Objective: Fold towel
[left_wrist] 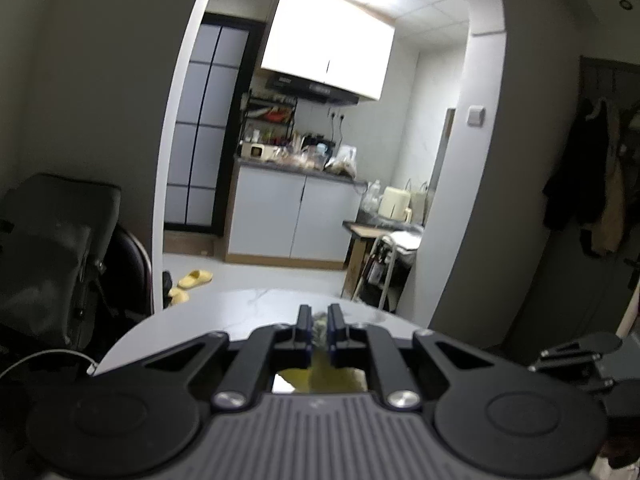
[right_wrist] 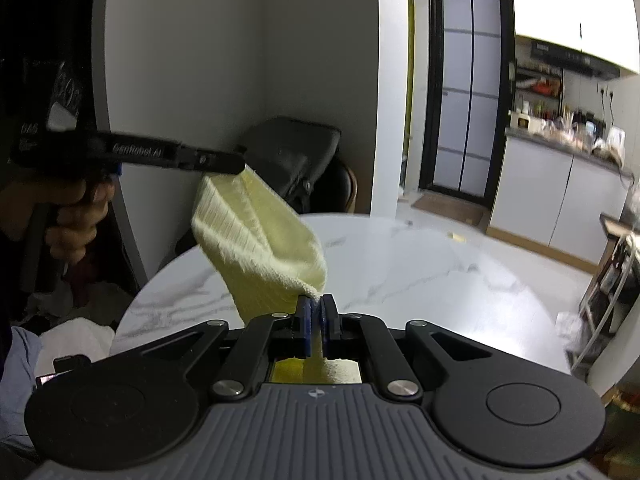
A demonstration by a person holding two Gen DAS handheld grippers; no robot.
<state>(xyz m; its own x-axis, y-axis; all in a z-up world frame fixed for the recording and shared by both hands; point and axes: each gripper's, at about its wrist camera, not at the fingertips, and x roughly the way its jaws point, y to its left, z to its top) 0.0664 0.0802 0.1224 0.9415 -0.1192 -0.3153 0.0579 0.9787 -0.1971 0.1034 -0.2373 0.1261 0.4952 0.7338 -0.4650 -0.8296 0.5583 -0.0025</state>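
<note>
A pale yellow towel (right_wrist: 256, 240) hangs in the air above the round white marble table (right_wrist: 420, 264), stretched between both grippers. My right gripper (right_wrist: 319, 308) is shut on one corner of it, and yellow cloth shows below its blue pads. In the right wrist view my left gripper (right_wrist: 240, 164) comes in from the left, held by a hand (right_wrist: 76, 216), and pinches the towel's upper corner. In the left wrist view my left gripper (left_wrist: 319, 320) is shut on a bit of the towel (left_wrist: 320, 376), most of which is hidden under the gripper body.
A dark chair (right_wrist: 296, 160) stands behind the table by the wall. Beyond an archway lies a kitchen with white cabinets (left_wrist: 296, 216) and a cluttered counter. Yellow slippers (left_wrist: 192, 282) lie on the floor. White cloth (right_wrist: 76, 340) lies low at the left, off the table.
</note>
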